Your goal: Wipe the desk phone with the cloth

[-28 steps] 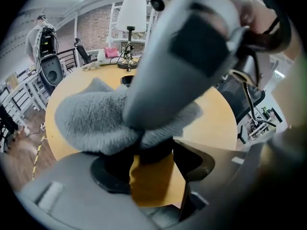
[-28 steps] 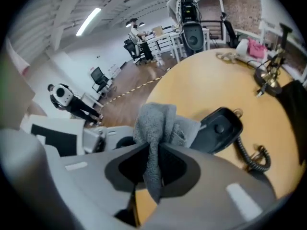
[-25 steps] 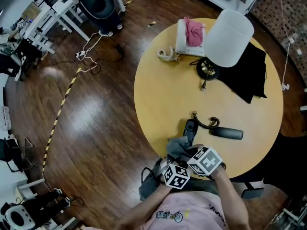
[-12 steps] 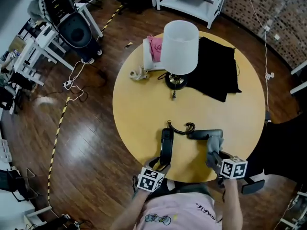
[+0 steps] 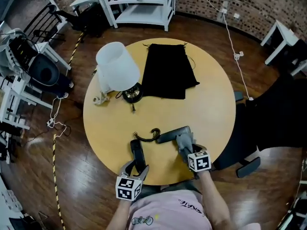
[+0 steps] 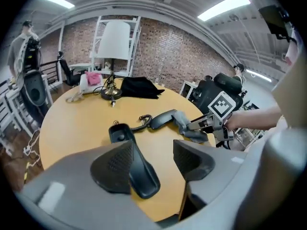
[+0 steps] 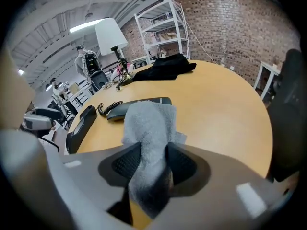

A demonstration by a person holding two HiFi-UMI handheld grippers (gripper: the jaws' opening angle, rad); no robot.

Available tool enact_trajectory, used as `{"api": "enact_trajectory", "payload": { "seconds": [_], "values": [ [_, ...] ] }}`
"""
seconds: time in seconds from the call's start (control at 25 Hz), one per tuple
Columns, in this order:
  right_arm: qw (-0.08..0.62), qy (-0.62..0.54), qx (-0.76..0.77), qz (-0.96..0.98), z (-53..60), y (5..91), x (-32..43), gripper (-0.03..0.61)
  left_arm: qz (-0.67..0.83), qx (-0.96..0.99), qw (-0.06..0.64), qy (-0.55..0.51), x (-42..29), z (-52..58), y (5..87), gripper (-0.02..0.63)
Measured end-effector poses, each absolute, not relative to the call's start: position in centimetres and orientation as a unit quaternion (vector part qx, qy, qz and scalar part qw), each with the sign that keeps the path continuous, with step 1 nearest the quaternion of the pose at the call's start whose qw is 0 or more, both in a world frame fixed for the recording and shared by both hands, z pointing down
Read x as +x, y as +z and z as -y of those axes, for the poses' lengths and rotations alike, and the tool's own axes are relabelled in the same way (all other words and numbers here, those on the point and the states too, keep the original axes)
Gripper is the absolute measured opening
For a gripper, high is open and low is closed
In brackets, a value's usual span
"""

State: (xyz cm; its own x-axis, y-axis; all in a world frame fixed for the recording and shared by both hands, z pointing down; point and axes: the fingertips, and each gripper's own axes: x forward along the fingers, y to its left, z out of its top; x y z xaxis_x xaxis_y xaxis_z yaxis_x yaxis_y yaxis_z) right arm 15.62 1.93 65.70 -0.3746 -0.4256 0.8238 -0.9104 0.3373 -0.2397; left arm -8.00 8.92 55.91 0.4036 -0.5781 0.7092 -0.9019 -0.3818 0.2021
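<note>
The black desk phone lies in two pieces near the front edge of the round wooden table [image 5: 211,109], joined by a coiled cord [image 5: 148,135]. My left gripper [image 5: 136,170] [image 6: 153,143] is shut on the near end of the handset [image 5: 137,153] [image 6: 134,169], which lies against the left pad. The grey cloth [image 5: 184,145] [image 7: 148,123] drapes onto the end of the base bar [image 5: 170,134] [image 7: 144,103]. My right gripper [image 5: 188,153] [image 7: 153,150] has just been opening, but the cloth is still pinched between its pads.
A white-shaded lamp [image 5: 116,67] and a black fabric [image 5: 168,71] sit on the far half of the table. A white phone with a pink cloth [image 6: 88,80] is at the far left edge. A dark office chair [image 5: 259,123] stands at the right, and white shelving [image 5: 139,1] beyond.
My right gripper carried the cloth from the handset's near end, beside my left gripper, rightward to the base bar's end. My left gripper stayed on the handset. The head view swung round.
</note>
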Motion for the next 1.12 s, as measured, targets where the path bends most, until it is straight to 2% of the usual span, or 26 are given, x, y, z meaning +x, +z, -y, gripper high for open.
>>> {"api": "enact_trajectory", "payload": {
  "seconds": [0.08, 0.16, 0.28, 0.4, 0.52, 0.88, 0.92, 0.96, 1.12],
  "values": [
    [0.306, 0.354, 0.436, 0.769, -0.6, 64.6, 14.5, 0.203, 0.462, 0.801, 0.24, 0.295, -6.6, -6.9, 54.6, 0.267],
    [0.284, 0.351, 0.432, 0.781, 0.4, 63.0, 14.4, 0.272, 0.417, 0.826, 0.148, 0.35, -3.5, -4.0, 53.9, 0.267],
    [0.289, 0.35, 0.455, 0.766, 0.5, 61.2, 16.7, 0.282, 0.292, 0.842, -0.01, 0.453, 3.2, 0.5, 55.3, 0.304],
    [0.305, 0.335, 0.454, 0.767, 0.2, 60.1, 17.5, 0.283, 0.199, 0.818, -0.088, 0.532, 6.7, 2.5, 58.7, 0.317],
    [0.319, 0.335, 0.452, 0.762, -0.4, 59.5, 18.0, 0.284, 0.137, 0.785, -0.104, 0.595, 7.3, 3.5, 62.6, 0.364],
    [0.322, 0.347, 0.437, 0.765, -1.7, 58.9, 17.5, 0.282, 0.061, 0.789, -0.043, 0.609, 6.9, 3.7, 65.1, 0.365],
    [0.324, 0.347, 0.44, 0.762, -1.7, 58.9, 17.9, 0.281, 0.054, 0.796, -0.042, 0.601, 7.5, 3.6, 65.0, 0.331],
    [0.328, 0.347, 0.445, 0.758, -1.8, 58.9, 18.4, 0.28, 0.055, 0.804, -0.04, 0.591, 8.1, 3.6, 64.8, 0.251],
    [0.33, 0.345, 0.448, 0.756, -1.6, 59.8, 18.6, 0.275, 0.111, 0.826, -0.01, 0.553, 7.5, 4.1, 63.7, 0.232]
  ]
}}
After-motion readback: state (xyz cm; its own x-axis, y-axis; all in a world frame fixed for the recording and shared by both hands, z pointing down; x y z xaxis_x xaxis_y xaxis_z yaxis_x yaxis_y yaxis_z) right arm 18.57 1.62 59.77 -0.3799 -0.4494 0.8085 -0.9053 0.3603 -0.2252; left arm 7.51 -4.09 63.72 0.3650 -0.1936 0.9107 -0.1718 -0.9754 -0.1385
